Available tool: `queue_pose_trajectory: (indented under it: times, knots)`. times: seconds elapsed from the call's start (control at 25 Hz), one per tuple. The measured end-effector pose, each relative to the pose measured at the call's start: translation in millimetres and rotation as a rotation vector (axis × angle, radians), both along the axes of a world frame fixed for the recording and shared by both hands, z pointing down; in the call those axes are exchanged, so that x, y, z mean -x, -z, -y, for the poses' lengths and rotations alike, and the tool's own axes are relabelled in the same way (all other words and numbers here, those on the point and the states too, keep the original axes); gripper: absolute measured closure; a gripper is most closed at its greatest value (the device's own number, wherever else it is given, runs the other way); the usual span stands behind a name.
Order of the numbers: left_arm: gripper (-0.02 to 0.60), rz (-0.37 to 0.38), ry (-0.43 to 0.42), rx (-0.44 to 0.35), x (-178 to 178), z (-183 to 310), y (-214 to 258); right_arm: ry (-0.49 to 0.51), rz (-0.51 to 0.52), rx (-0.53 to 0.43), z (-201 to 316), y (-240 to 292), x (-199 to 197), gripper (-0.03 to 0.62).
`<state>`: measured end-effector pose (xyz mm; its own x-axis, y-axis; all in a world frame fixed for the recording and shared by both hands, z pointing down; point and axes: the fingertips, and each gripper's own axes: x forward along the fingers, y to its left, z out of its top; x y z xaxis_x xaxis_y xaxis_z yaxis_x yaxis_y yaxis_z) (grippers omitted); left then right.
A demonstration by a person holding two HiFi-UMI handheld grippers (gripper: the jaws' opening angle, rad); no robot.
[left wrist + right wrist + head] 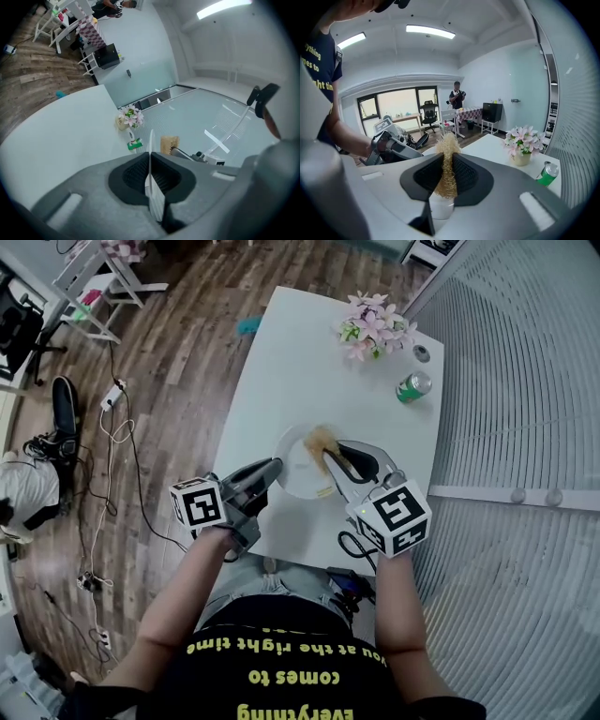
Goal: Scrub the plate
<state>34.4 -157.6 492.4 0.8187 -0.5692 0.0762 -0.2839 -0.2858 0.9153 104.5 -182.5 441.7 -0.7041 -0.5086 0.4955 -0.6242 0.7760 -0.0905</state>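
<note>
The left gripper (272,468) is shut tight on the left rim of the plate (300,468) at the table's (309,362) near end, while the right gripper (339,460) pinches the scrubber (323,440) over the plate's far-right part.

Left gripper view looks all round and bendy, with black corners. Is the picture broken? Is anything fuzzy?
Not broken. Left gripper view: the wide lens curves the table edge and blackens the corners; the plate, seen edge-on, looks soft up close. Right gripper view: same curving, and the ceiling lights glare white. Head view: evenly lit, but its edges curve too.
</note>
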Motion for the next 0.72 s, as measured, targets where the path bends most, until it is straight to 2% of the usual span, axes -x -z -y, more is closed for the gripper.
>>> queue_pose_trajectory:
  times: [0.28, 0.56, 0.64, 0.72]
  knots:
    - [0.568, -0.025, 0.04, -0.065, 9.4, 4.3, 40.1, -0.023, 0.005, -0.059, -2.1, 41.6, 7.8, 0.534]
    - [0.568, -0.013, 0.066, -0.082, 9.7, 0.8, 60.2, -0.014, -0.039, -0.106, -7.0, 60.4, 26.8, 0.534]
    - [0.568, -0.014, 0.074, -0.067, 9.4, -2.5, 60.5, 0.012, -0.042, -0.115, -13.1, 64.1, 39.9, 0.534]
    - [0.568, -0.022, 0.092, -0.014, 10.5, -7.4, 55.6, 0.045, -0.053, -0.128, -20.3, 66.1, 54.0, 0.534]
